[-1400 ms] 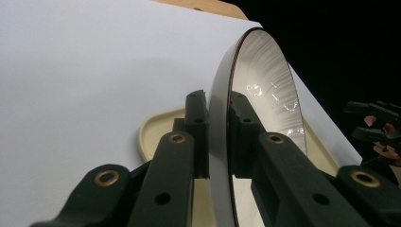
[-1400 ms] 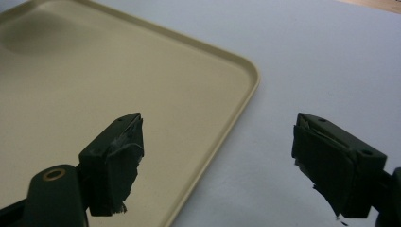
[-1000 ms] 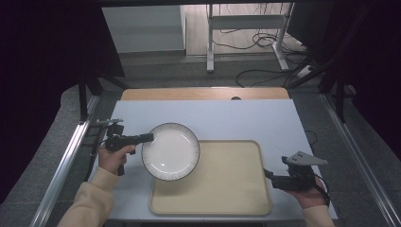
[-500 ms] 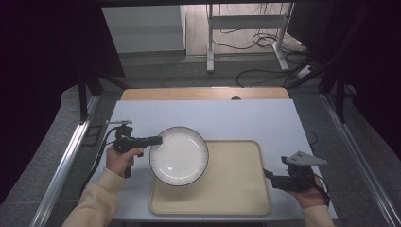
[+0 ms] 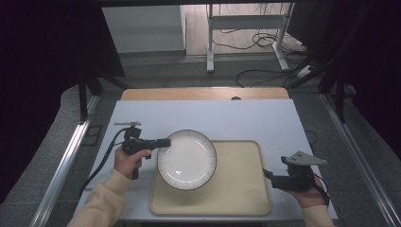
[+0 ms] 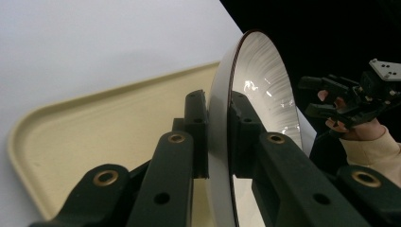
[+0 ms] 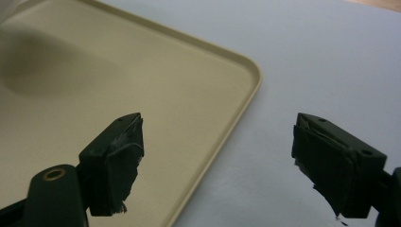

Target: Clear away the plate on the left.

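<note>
Left gripper (image 5: 163, 142): clamped on the rim of the white plate (image 5: 187, 160), one jaw against the underside, the other against the inner face, as seen edge-on in the left gripper view (image 6: 218, 137). Grip taken at the plate's left edge only; rest of the plate unsupported.

Plate: over the left part of the beige tray (image 5: 236, 198), partly overhanging the tray's left rim and the white table (image 5: 246, 118). Contact with the tray floor not determinable; a soft shadow on the tray in the right gripper view suggests some clearance yet.

Right gripper (image 5: 270, 177): spread wide, grasping nothing, resting beside the tray's right rim (image 7: 236, 123) over the table surface, well apart from the plate.

Step judged in hand: placing the plate onto the tray.

Recommended conduct:
- Carry further right until fully inside the raised rim, not straddling it.
- Level before lowering; a one-sided hold invites sag at the far edge.
- Lower slowly, far edge first, then the held edge.
- Release only once the base sits flat; then withdraw sideways, low jaw clear of the rim.
- Right gripper to be kept clear of the landing area, or used to steady the tray against sliding.

Risk noted: glazed rim, narrow pads, possible slip under tilt.
</note>
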The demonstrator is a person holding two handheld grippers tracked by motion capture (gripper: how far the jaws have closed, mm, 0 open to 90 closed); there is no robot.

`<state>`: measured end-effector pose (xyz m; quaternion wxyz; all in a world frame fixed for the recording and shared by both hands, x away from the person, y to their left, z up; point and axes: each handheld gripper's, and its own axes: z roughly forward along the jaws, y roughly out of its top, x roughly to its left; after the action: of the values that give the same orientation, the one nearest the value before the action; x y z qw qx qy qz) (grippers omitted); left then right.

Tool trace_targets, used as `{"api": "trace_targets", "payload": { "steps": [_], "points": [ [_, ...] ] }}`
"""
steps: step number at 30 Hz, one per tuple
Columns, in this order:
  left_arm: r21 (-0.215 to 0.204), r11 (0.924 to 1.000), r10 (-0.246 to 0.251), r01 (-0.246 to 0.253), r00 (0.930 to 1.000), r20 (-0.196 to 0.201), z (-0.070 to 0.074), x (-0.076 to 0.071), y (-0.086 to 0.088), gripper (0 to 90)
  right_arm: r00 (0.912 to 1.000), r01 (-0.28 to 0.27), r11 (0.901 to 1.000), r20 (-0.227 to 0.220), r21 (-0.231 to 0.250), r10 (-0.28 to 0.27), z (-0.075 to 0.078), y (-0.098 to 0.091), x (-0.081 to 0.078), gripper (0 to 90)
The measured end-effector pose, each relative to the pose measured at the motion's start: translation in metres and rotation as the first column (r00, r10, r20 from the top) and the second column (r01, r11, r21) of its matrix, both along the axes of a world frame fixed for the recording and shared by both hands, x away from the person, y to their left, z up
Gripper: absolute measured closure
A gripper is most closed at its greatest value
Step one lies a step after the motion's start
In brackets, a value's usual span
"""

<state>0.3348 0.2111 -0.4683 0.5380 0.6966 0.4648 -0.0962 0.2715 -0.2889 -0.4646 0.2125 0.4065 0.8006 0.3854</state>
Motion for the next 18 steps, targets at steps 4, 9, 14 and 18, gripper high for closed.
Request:
{"api": "trace_targets", "payload": {
  "steps": [4,9,14,18],
  "points": [
    [0.005,0.9999,-0.015,0.015,0.9999,0.000,0.000,0.000,-0.010,80.7,1.0000,-0.001,1.0000,-0.002,-0.002,0.001,0.000,0.000,0.000,17.6],
    [-0.001,0.9996,-0.029,0.029,0.9996,-0.004,-0.001,0.001,-0.018,80.8,1.0000,0.000,1.0000,-0.001,-0.002,0.000,0.000,0.000,0.000,17.6],
    [0.021,0.9987,-0.047,0.047,0.9989,-0.003,-0.004,0.002,-0.029,80.7,1.0000,0.000,1.0000,-0.003,-0.001,0.000,-0.001,0.000,0.000,17.6],
    [0.020,0.9986,-0.049,0.049,0.9987,-0.012,-0.007,0.003,-0.033,80.8,1.0000,-0.001,1.0000,-0.003,-0.003,0.001,-0.001,0.000,0.000,17.6]
  ]
}}
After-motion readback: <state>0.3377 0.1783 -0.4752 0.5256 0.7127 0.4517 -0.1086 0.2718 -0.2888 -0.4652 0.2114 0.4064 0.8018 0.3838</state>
